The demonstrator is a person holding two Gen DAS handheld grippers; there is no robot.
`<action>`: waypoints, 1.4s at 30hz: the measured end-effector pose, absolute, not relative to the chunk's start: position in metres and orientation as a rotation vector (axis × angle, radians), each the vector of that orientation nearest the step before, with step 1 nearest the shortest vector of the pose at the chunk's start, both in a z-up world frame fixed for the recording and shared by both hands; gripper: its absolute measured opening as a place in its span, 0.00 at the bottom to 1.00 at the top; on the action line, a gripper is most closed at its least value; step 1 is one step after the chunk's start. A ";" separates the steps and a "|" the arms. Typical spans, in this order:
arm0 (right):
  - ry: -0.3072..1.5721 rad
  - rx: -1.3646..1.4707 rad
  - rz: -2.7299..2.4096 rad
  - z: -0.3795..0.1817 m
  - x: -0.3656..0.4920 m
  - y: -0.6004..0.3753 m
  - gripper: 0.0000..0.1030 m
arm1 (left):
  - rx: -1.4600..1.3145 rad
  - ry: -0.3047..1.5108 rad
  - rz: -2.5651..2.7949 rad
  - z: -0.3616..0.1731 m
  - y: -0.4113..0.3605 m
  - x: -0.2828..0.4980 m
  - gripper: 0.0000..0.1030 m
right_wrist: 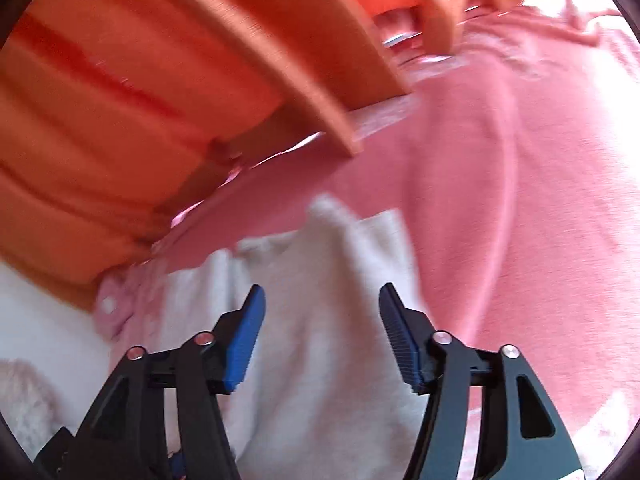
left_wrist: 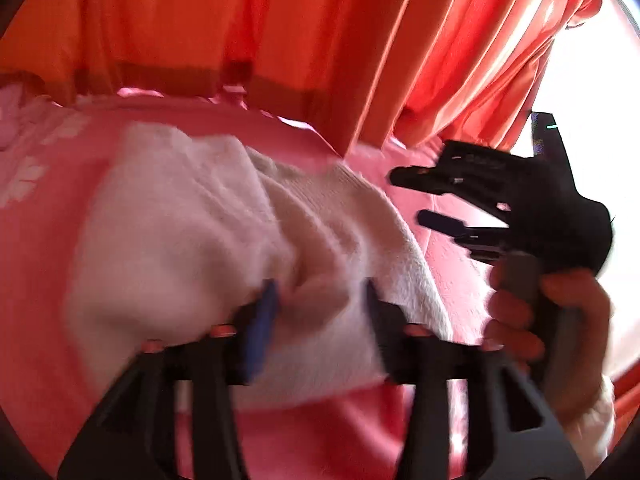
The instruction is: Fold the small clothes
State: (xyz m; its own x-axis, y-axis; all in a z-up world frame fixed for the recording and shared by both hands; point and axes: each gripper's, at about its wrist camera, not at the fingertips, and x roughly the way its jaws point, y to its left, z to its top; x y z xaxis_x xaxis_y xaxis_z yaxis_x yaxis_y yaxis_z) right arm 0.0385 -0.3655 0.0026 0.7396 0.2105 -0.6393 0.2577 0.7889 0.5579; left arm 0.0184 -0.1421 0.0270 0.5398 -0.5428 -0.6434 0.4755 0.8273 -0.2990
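Both pairs of jaws stand apart, and neither is clamped on anything. On the left gripper (left_wrist: 320, 300), the blue-padded fingers (left_wrist: 260, 328) straddle a raised wrinkle near the closer edge of the white sweater (left_wrist: 192, 232), the fabric bunched up in the gap between them; whether the pads actually press into it is blurred beyond telling. That sweater is a fuzzy, pale knit lying rumpled on a pink bedspread (left_wrist: 44, 248) with white flower prints, and orange curtains (left_wrist: 208, 16) hang behind the bed. To the right in the left wrist view, the right gripper (left_wrist: 416, 196) hangs over the bedspread just past the sweater's far edge, its handle held in the person's hand (left_wrist: 560, 320). From its own camera, the right gripper (right_wrist: 322, 320) sits above the sweater (right_wrist: 320, 360) with its ribbed blue pads (right_wrist: 244, 340) spread wide, and pink bedspread (right_wrist: 520, 200) stretches off to the right.
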 end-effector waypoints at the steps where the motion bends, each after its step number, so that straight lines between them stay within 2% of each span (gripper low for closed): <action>1: 0.780 0.676 0.025 0.000 0.045 -0.357 0.65 | -0.072 0.776 -0.576 0.029 -0.131 0.012 0.66; 4: 0.877 0.652 0.142 -0.013 0.062 -0.325 0.66 | 0.034 0.757 -0.495 0.021 -0.110 0.002 0.74; 10: 0.996 0.505 0.228 -0.024 0.081 -0.266 0.69 | 0.067 0.846 -0.347 -0.025 -0.095 0.024 0.75; 11: 0.999 0.476 0.213 -0.027 0.080 -0.260 0.67 | 0.066 0.862 -0.328 -0.031 -0.094 0.029 0.66; 12: 0.995 0.459 0.203 -0.028 0.080 -0.258 0.61 | 0.041 0.892 -0.325 -0.036 -0.088 0.033 0.55; 13: 0.974 0.443 0.206 -0.026 0.079 -0.255 0.29 | 0.003 0.913 -0.337 -0.038 -0.077 0.028 0.52; 14: 0.939 0.453 0.223 -0.019 0.077 -0.257 0.19 | -0.048 0.926 -0.339 -0.038 -0.072 0.030 0.40; 15: 0.896 0.477 0.245 -0.011 0.069 -0.260 0.18 | -0.058 0.930 -0.341 -0.035 -0.069 0.027 0.28; 18: 0.655 0.619 0.362 0.038 0.027 -0.296 0.15 | -0.122 0.928 -0.392 -0.018 -0.058 0.022 0.17; 21: 0.547 0.614 0.290 0.055 -0.013 -0.328 0.15 | -0.108 0.898 -0.464 -0.005 -0.063 0.008 0.10; 23: 0.646 0.580 0.140 0.022 -0.012 -0.347 0.16 | -0.051 0.895 -0.475 -0.008 -0.077 0.003 0.10; 25: 0.849 0.552 -0.026 -0.041 0.004 -0.363 0.16 | -0.021 0.938 -0.476 -0.025 -0.090 0.009 0.10; 26: 0.864 0.579 -0.007 -0.063 0.004 -0.367 0.15 | -0.024 0.956 -0.477 -0.032 -0.094 0.010 0.10; 29: 0.817 0.669 0.048 -0.061 -0.009 -0.381 0.17 | 0.016 0.939 -0.447 -0.033 -0.100 0.005 0.10; 32: 0.828 0.598 0.015 -0.052 -0.006 -0.373 0.21 | 0.013 0.952 -0.443 -0.027 -0.099 0.002 0.10; 33: 0.828 0.577 -0.002 -0.051 -0.006 -0.368 0.23 | 0.014 0.958 -0.438 -0.024 -0.098 0.001 0.10; 38: 0.828 0.517 -0.039 -0.035 -0.020 -0.359 0.47 | 0.035 0.971 -0.417 -0.027 -0.099 0.002 0.10; 42: 0.862 0.510 0.003 -0.034 -0.026 -0.355 0.55 | 0.040 0.976 -0.407 -0.028 -0.097 0.004 0.10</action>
State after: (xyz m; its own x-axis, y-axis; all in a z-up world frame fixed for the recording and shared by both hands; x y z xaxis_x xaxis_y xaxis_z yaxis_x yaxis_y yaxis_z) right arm -0.0261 -0.3553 -0.0344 0.6588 0.2043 -0.7241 0.1994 0.8806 0.4299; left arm 0.0040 -0.0966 -0.0278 0.4914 -0.3177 -0.8109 0.3528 0.9239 -0.1482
